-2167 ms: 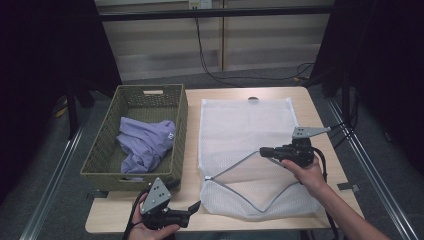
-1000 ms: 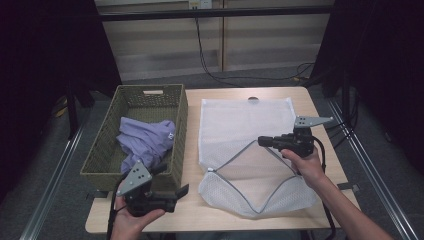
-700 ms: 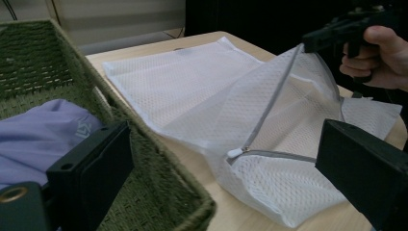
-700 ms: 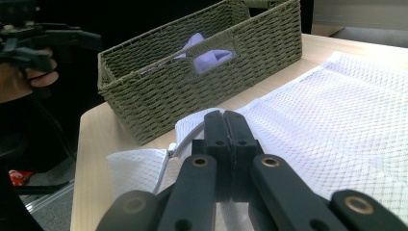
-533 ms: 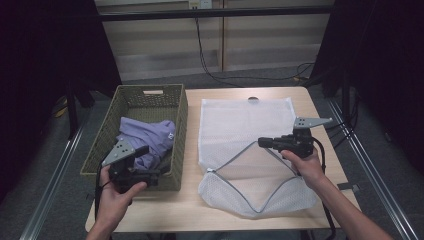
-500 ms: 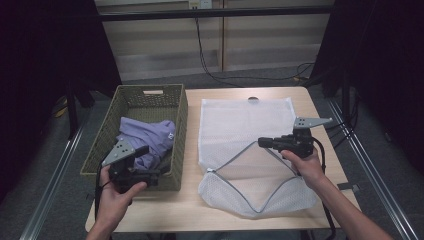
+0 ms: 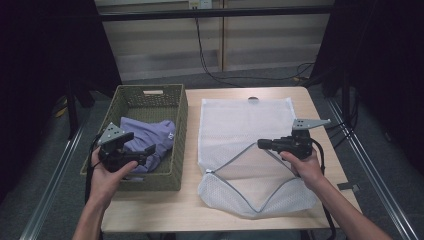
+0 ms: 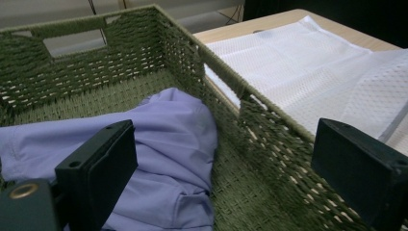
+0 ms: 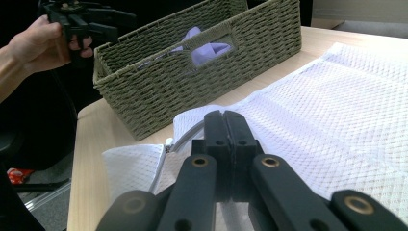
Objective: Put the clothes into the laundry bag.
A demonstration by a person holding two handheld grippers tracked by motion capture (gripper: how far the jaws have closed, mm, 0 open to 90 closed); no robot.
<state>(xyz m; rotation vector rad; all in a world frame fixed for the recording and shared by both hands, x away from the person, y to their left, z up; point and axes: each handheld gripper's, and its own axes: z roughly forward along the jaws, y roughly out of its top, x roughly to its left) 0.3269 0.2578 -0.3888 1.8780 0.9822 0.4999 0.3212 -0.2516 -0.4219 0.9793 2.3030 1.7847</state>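
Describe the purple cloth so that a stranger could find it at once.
On the left half of the wooden table stands a green woven basket. The crumpled lilac cloth lies inside it, the basket's sole content, unlike the white mesh bag spread flat alongside.

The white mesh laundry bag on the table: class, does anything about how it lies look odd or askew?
Yes. The mesh laundry bag lies flat at its far end, but near the person its zipper gapes in a V. The right gripper, jaws shut on the bag's upper layer, lifts it open. The near corners bunch up.
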